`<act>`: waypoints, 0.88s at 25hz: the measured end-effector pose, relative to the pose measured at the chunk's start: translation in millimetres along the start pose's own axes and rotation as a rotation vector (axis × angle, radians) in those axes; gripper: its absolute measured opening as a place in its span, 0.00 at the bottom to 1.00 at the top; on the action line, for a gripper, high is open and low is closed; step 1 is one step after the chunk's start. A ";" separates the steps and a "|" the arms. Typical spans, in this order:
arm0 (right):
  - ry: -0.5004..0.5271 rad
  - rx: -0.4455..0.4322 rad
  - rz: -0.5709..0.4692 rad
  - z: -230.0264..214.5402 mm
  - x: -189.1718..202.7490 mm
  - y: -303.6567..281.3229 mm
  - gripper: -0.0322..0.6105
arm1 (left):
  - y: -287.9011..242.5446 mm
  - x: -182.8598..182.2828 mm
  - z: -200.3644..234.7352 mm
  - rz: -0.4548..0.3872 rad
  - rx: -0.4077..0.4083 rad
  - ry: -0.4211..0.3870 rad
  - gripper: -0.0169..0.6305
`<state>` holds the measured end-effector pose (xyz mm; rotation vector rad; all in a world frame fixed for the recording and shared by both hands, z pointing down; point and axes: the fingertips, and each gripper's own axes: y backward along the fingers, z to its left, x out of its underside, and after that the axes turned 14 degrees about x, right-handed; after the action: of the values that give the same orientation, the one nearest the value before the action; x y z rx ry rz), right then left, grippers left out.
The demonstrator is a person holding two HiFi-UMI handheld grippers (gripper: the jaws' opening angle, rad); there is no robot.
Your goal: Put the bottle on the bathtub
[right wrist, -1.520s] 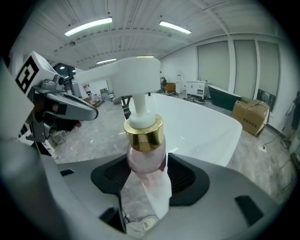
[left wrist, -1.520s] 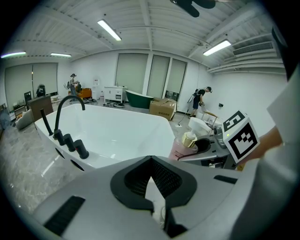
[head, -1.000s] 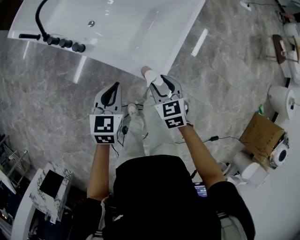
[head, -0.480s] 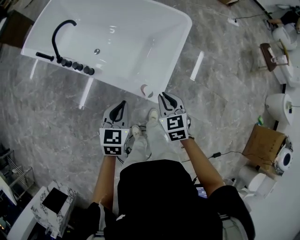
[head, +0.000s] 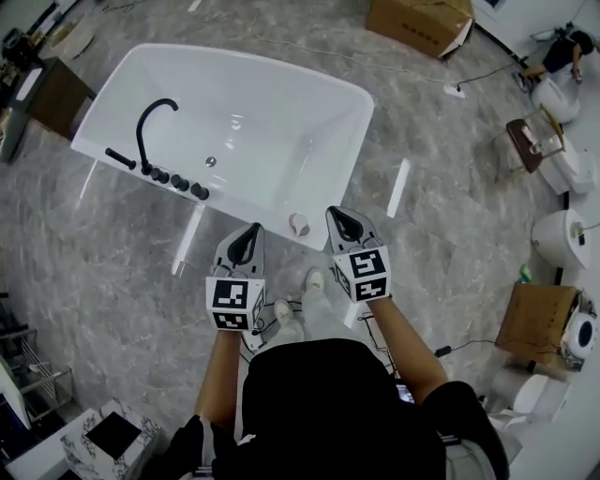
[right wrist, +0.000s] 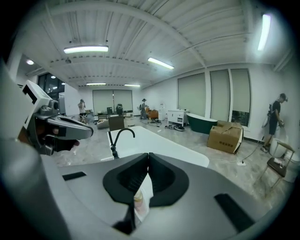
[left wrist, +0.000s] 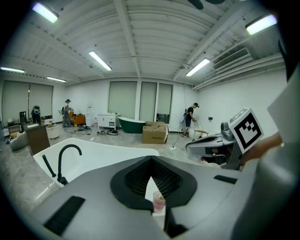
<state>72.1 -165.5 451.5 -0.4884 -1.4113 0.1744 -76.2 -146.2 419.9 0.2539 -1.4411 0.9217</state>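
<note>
A small white bottle with a pinkish top stands on the near rim of the white bathtub. It sits between and just ahead of my two grippers, touched by neither. My left gripper is shut with nothing held, its tips a little left of the bottle. My right gripper is shut and empty too, a little right of the bottle. In the left gripper view the bottle peeks through the slit below the closed tips. The right gripper view shows the bottle the same way under its tips.
A black faucet with knobs stands on the tub's left rim. A cardboard box lies beyond the tub. Toilets and another carton line the right side. My shoes stand on grey marble floor, with a cable behind them.
A second ago my right gripper was at the tub rim with the bottle at its tips. The bottle now stands alone on the rim and both grippers have drawn back.
</note>
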 end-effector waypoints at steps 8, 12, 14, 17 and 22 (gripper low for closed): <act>0.012 -0.010 -0.132 -2.2 -68.5 32.2 0.09 | 28.2 -55.3 -10.6 -0.069 -0.042 -0.087 0.05; 0.005 -0.004 -0.181 -8.3 -93.6 41.7 0.09 | 40.5 -76.6 -11.6 -0.096 -0.062 -0.122 0.05; 0.004 0.000 -0.203 -10.9 -104.1 45.4 0.09 | 46.2 -86.9 -11.7 -0.112 -0.072 -0.137 0.05; 0.006 0.001 -0.232 -13.8 -116.5 49.9 0.09 | 52.1 -99.7 -12.2 -0.137 -0.087 -0.158 0.05; 0.014 -0.006 -0.276 -13.3 -137.7 53.6 0.09 | 61.4 -117.4 -10.9 -0.170 -0.106 -0.182 0.05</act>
<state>71.2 -175.8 303.5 -0.2953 -1.4501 -0.0557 -93.5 -144.5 288.1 0.3829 -1.6035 0.6963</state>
